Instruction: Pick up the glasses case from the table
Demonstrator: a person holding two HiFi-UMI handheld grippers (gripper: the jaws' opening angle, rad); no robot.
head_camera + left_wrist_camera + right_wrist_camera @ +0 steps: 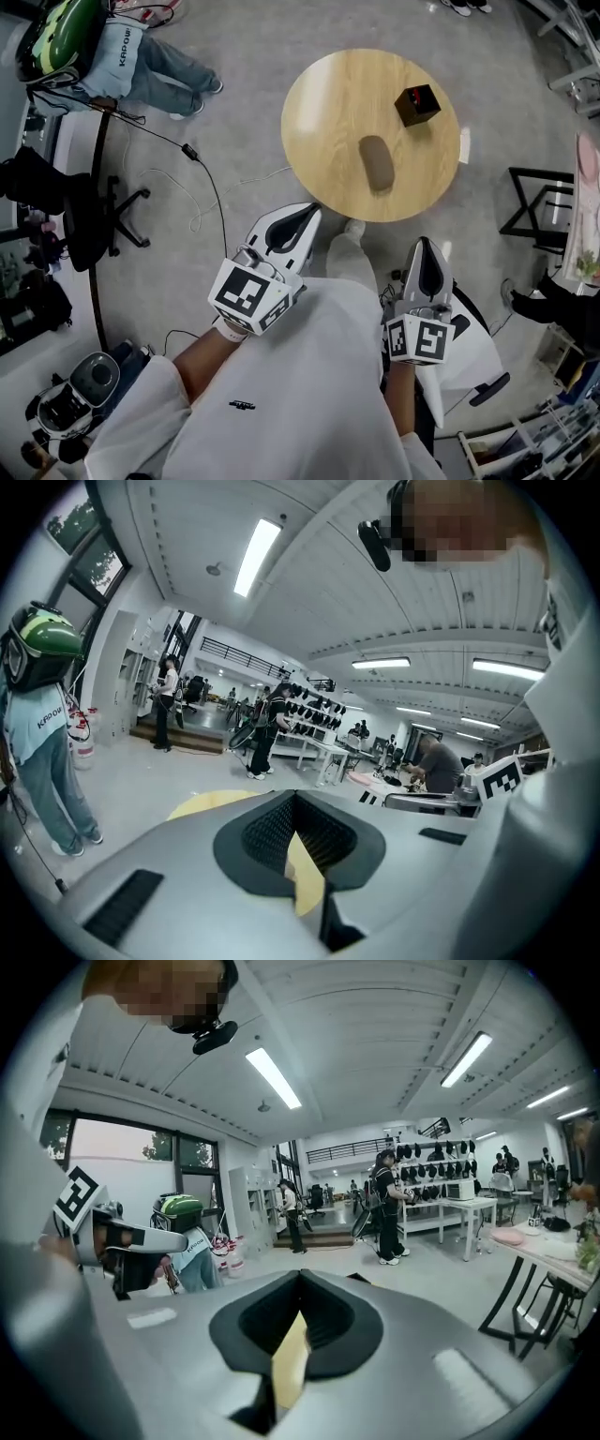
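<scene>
A brown oval glasses case (378, 161) lies near the middle of a round wooden table (323, 103). Behind it to the right sits a small black box (417, 104) with a red spot on top. My left gripper (312, 210) hovers just short of the table's near edge, its jaws shut and empty. My right gripper (427, 242) hangs further right, off the table, also shut on nothing. In the left gripper view the shut jaws (294, 797) frame a sliver of the yellow table top (202, 803). The right gripper view shows its jaws (300, 1274) meeting at the tip.
A person in jeans (155, 61) with a green helmet bag stands at the far left. A black office chair (89, 216) and a floor cable (211, 183) lie left of the table. A black chair frame (539, 202) stands to the right.
</scene>
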